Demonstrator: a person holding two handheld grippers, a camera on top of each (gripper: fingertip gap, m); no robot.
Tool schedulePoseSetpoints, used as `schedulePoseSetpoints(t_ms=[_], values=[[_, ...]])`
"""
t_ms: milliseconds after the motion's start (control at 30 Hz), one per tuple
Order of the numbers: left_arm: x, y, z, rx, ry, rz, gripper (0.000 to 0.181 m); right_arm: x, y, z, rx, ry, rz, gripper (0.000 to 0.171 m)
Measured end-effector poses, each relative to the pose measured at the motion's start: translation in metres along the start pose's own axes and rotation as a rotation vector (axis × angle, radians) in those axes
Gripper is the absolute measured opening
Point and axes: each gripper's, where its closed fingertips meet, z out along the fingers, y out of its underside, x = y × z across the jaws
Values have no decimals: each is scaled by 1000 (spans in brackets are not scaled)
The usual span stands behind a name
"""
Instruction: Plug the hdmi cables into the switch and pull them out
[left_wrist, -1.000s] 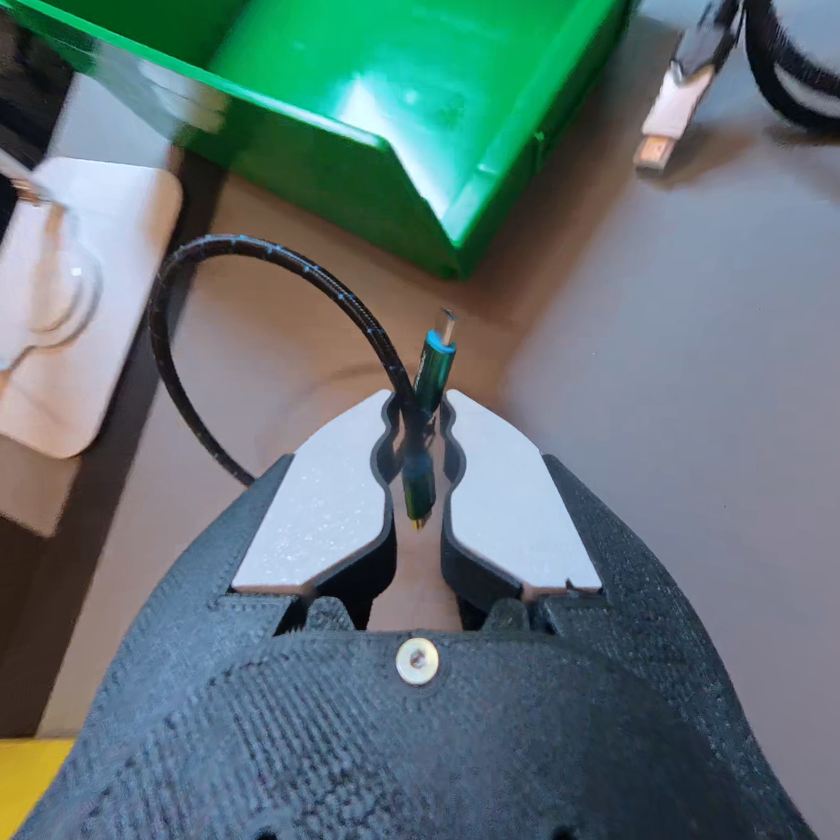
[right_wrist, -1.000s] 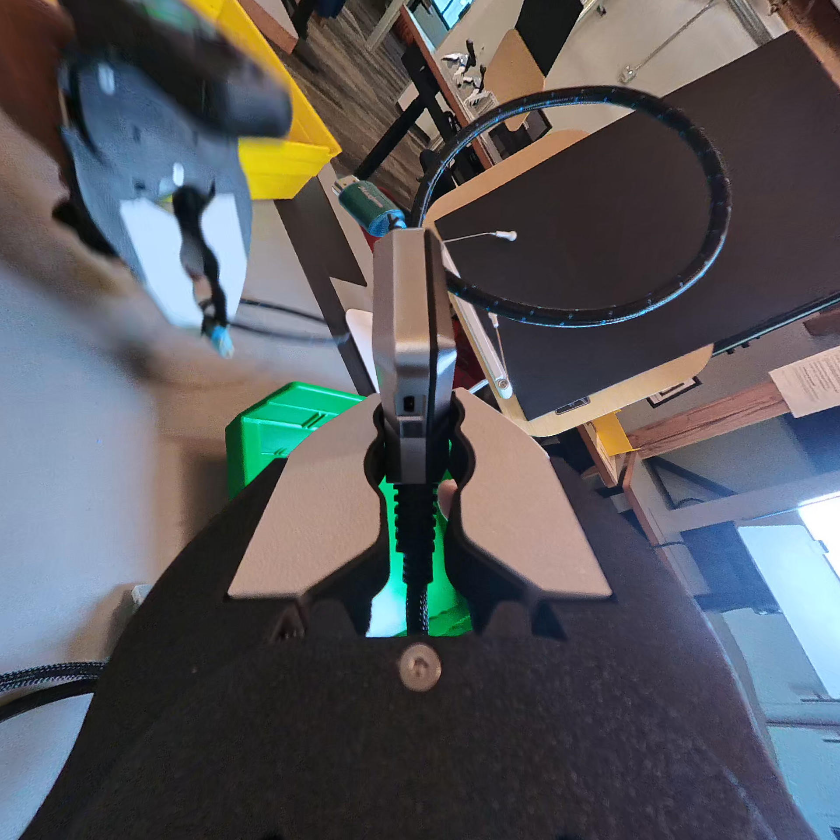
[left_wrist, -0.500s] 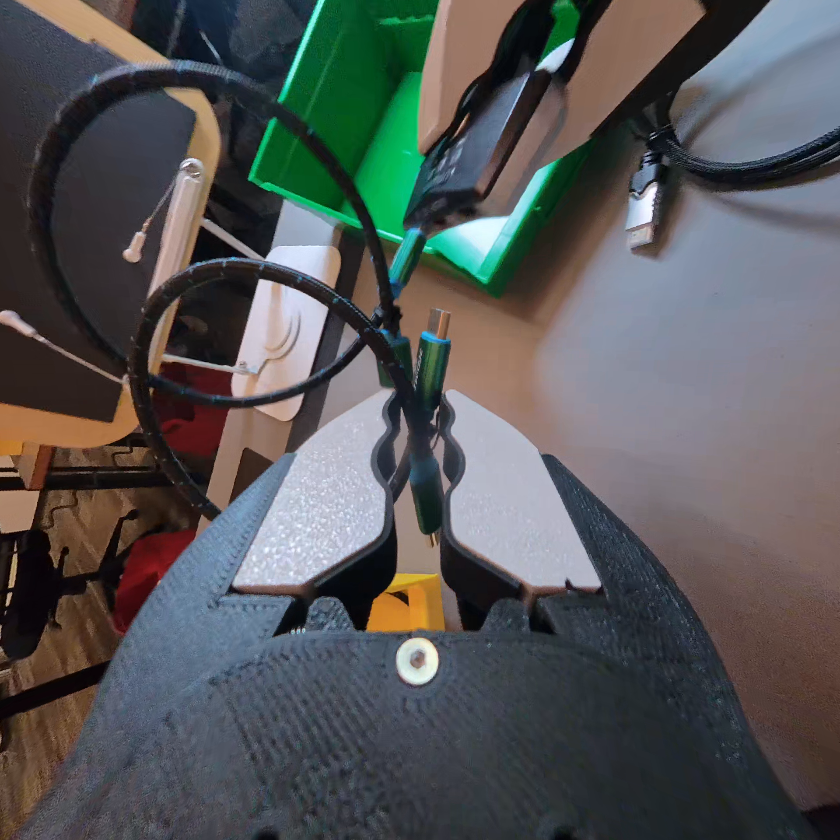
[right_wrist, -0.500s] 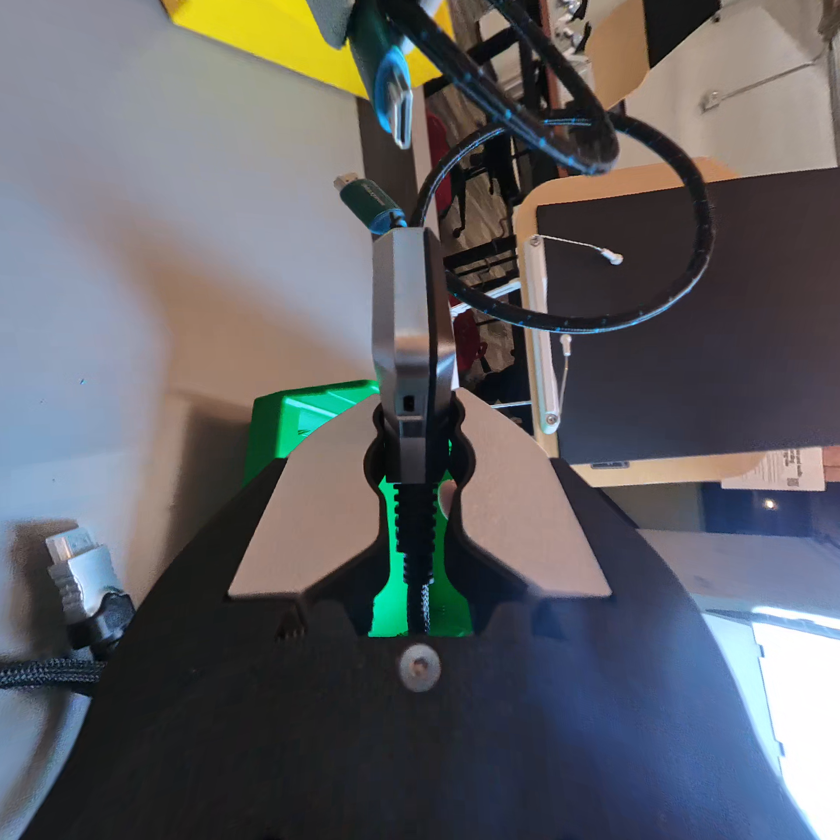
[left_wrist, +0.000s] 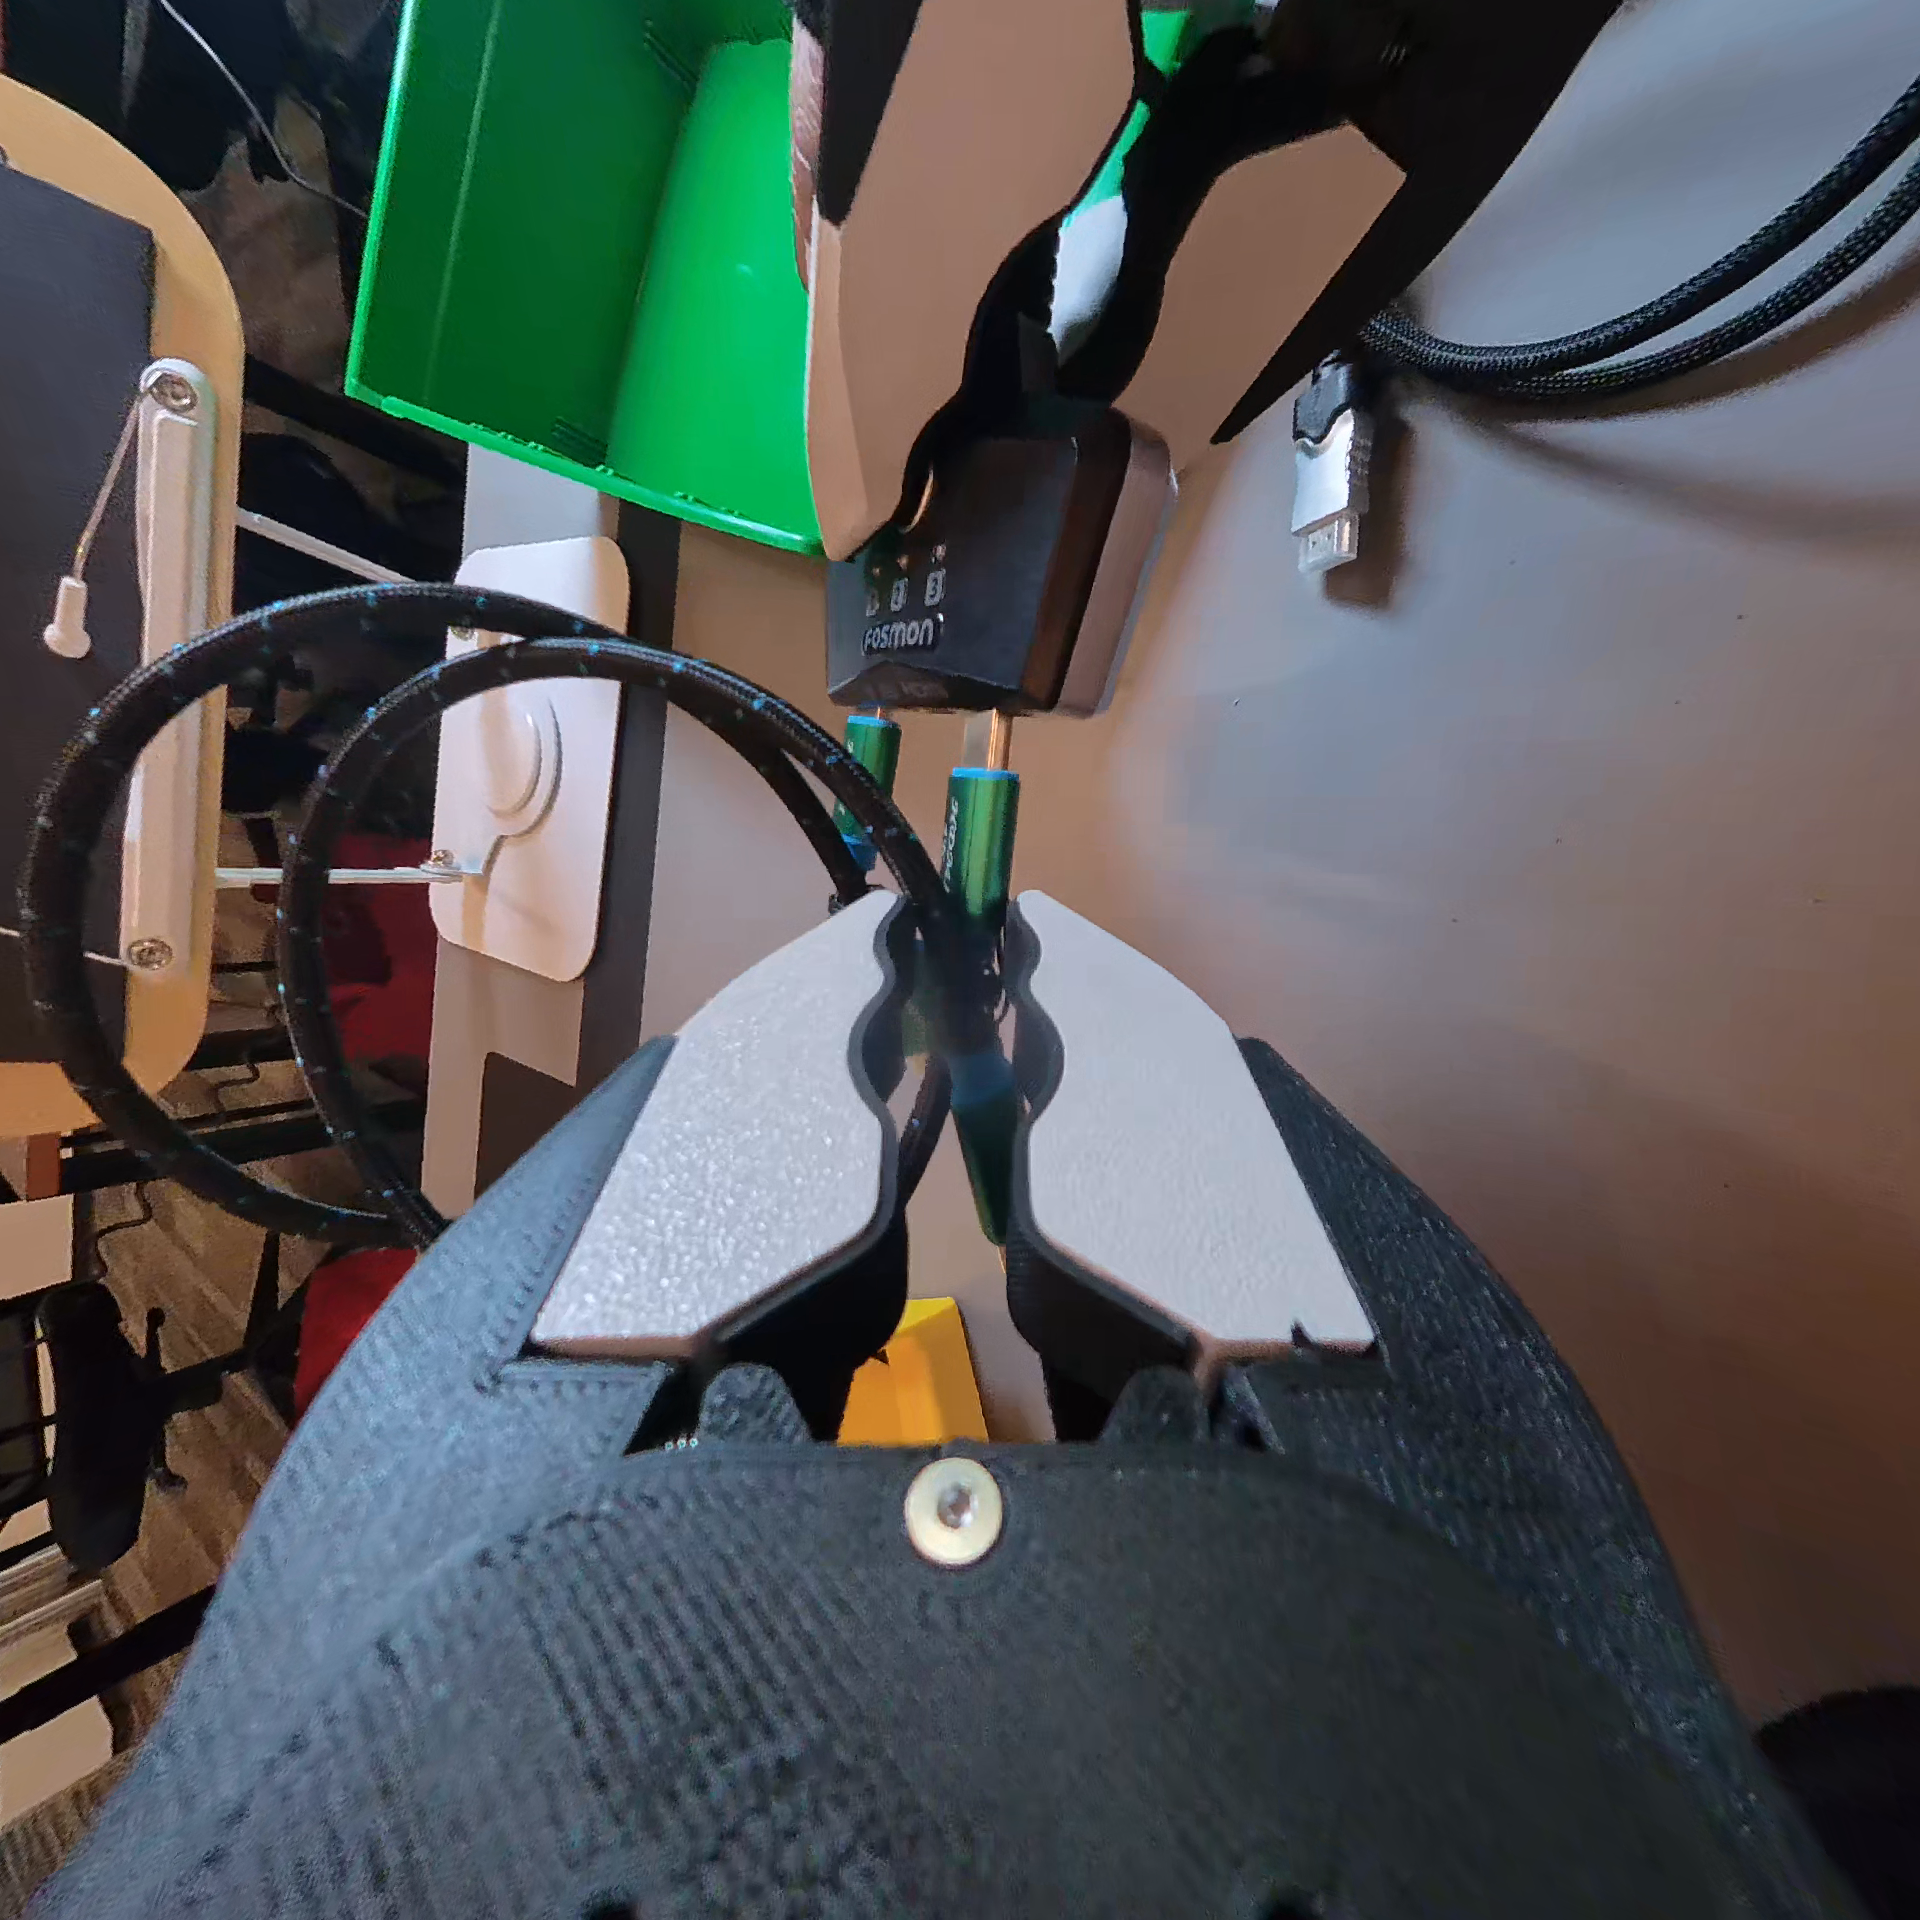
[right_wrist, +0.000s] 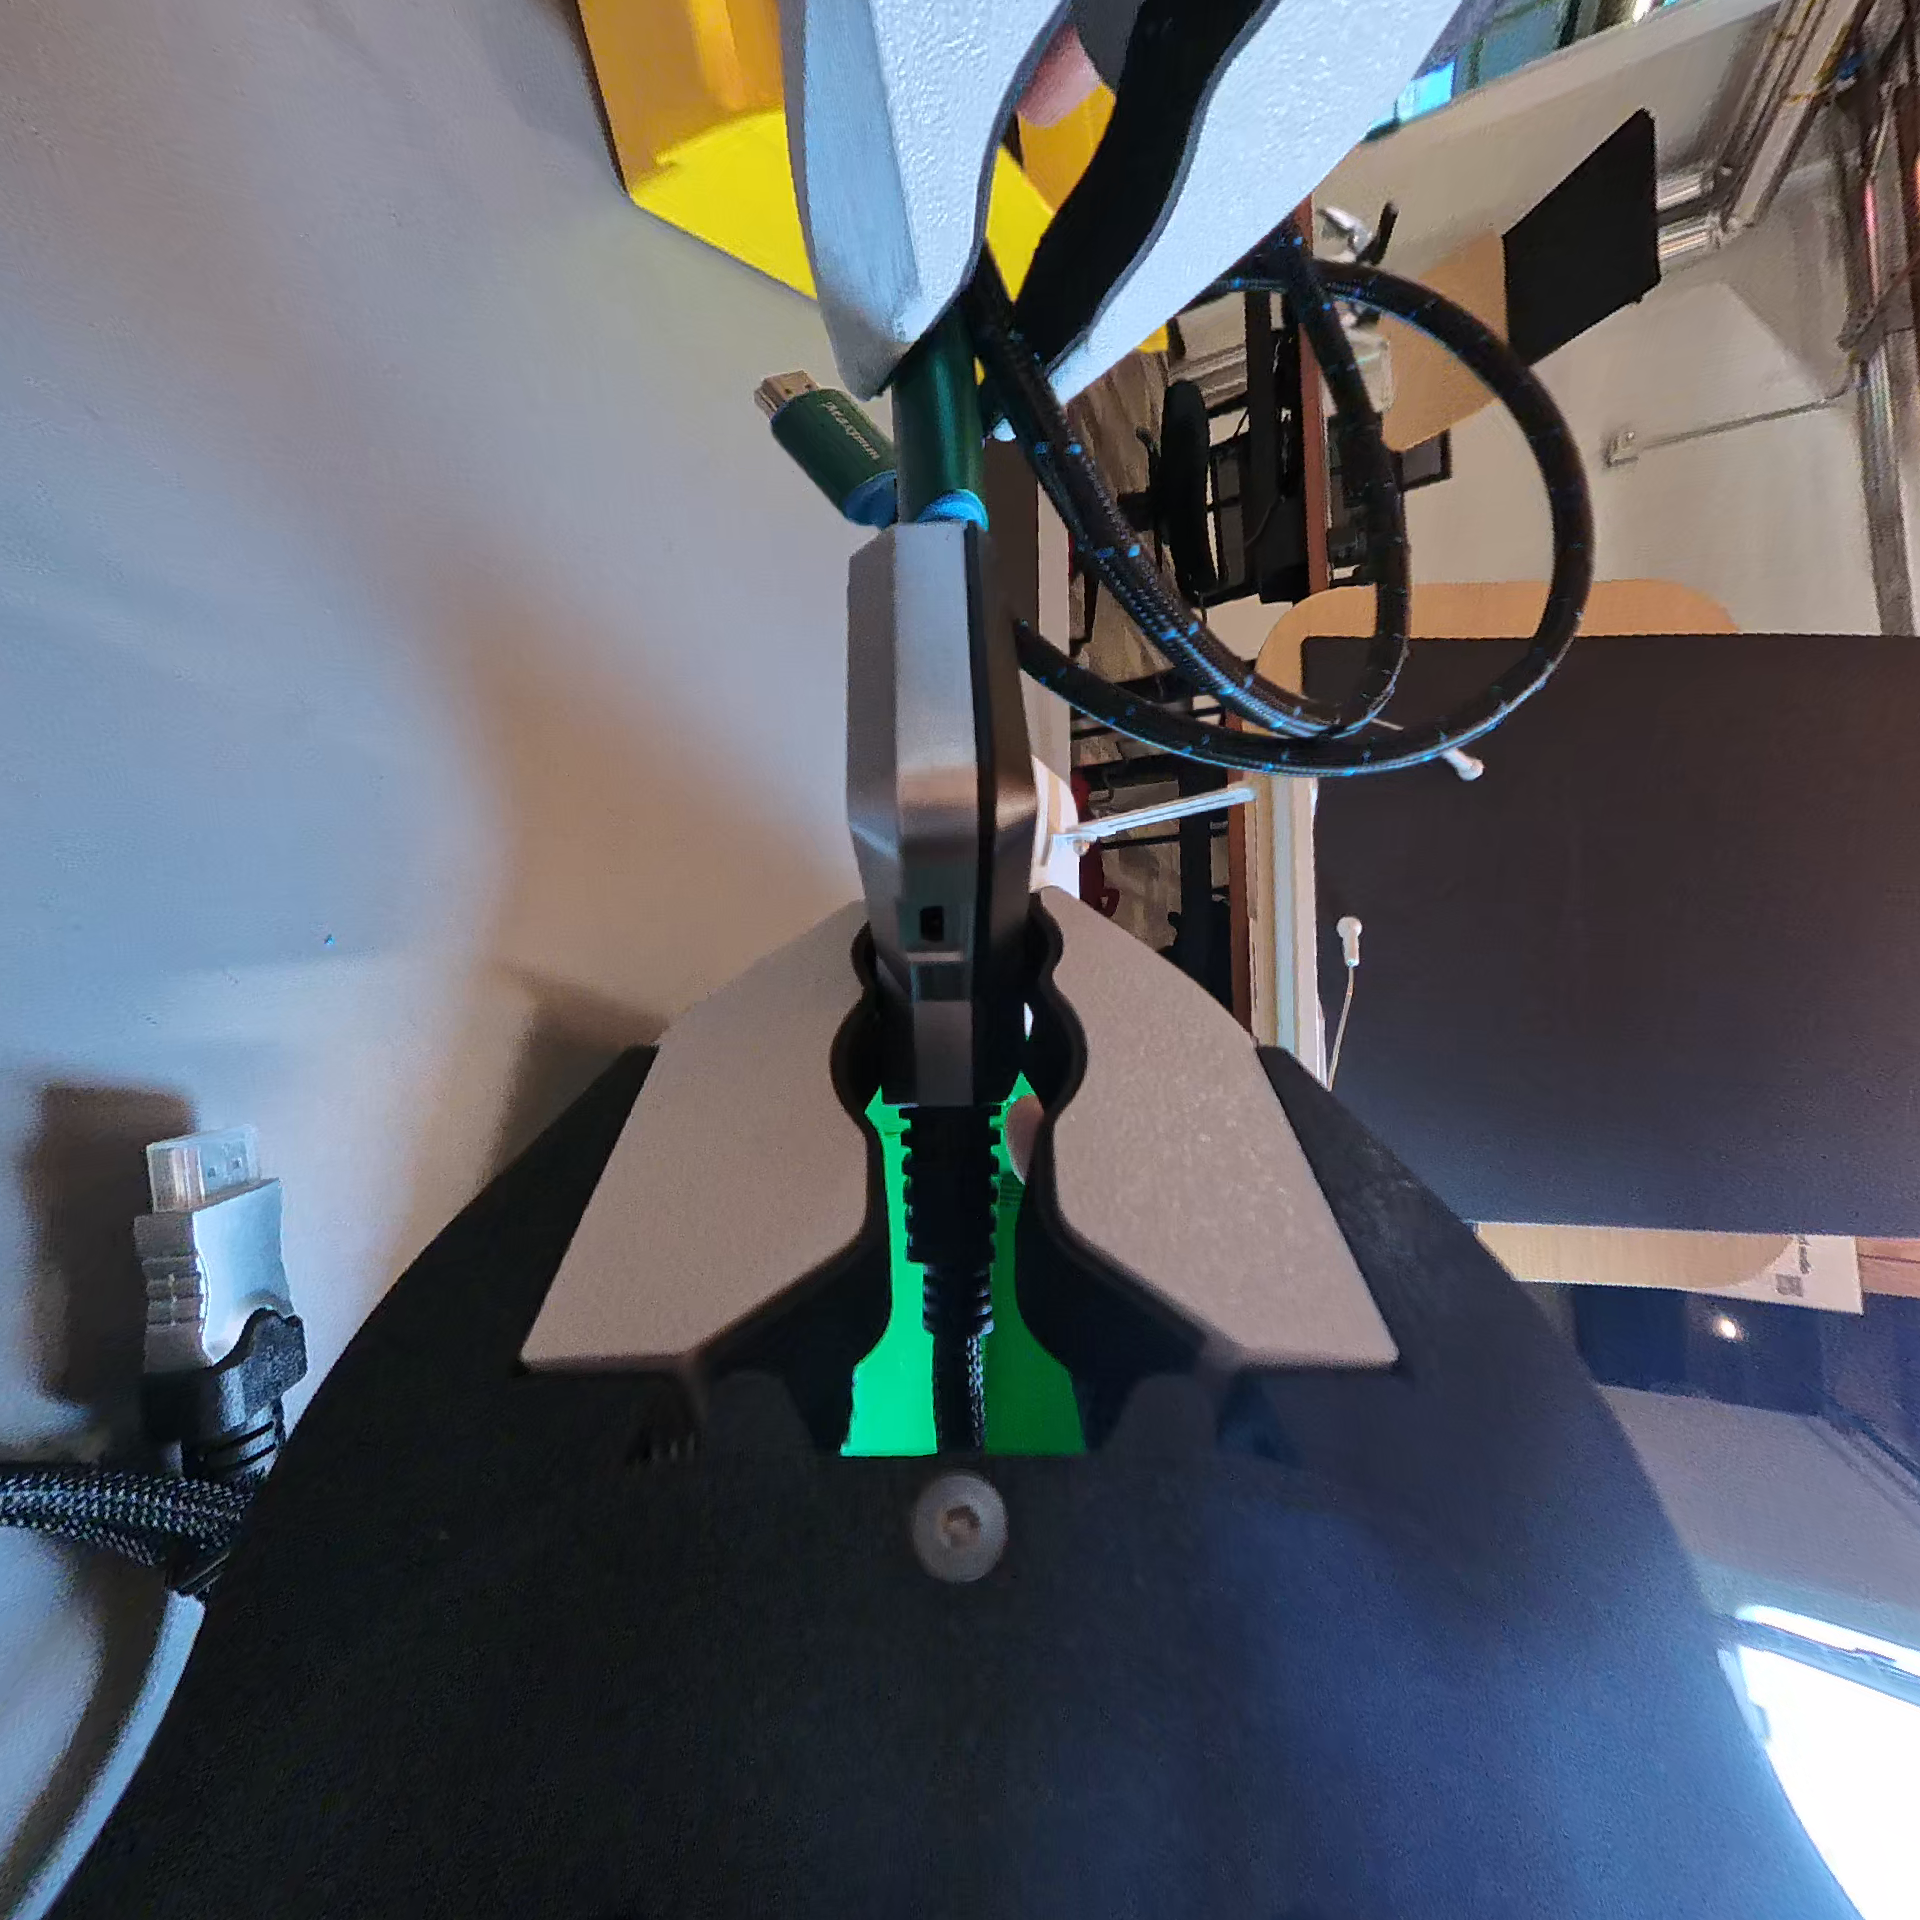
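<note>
My left gripper (left_wrist: 951, 920) is shut on a green HDMI plug (left_wrist: 977, 842) with a blue collar. The plug's metal tip (left_wrist: 987, 743) meets the end face of the black and grey switch (left_wrist: 987, 592), and part of the metal shows. My right gripper (right_wrist: 951, 935) is shut on the switch (right_wrist: 920, 748), held edge-on above its black pigtail cable. The left gripper (right_wrist: 977, 260) comes in from the top with the plug (right_wrist: 940, 436) against the switch's far end. A second green plug (right_wrist: 826, 436) lies beside it, gold tip free. Braided cable (left_wrist: 208, 790) loops left.
A silver HDMI plug (left_wrist: 1330, 488) on a black braided cable lies on the grey table (left_wrist: 1507, 987); it also shows in the right wrist view (right_wrist: 203, 1236). A green bin (left_wrist: 582, 260) stands behind the switch. A yellow bin (right_wrist: 707, 125) is beyond. The table edge runs at the left. My hands' fingertips stand some 7 centimetres from each other.
The two grippers have closed in on each other. The held plug's tip, apart from the switch half a second ago, now meets its end face.
</note>
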Motion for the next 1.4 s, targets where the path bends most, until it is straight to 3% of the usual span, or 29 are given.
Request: schedulePoseSetpoints(t_ms=[500,900,1167,1400], values=[[5,-11,-5,51,-24,101,16,-5,1,-5,-14,-56,44,23],[9,-31,-11,293,14,175,14,-9,0,-20,62,-186,218,23],[10,-21,-3,237,84,48,13,-10,-3,-19,19,-178,159,23],[11,-26,-11,316,157,-33,13,-6,-1,-20,4,-150,137,23]])
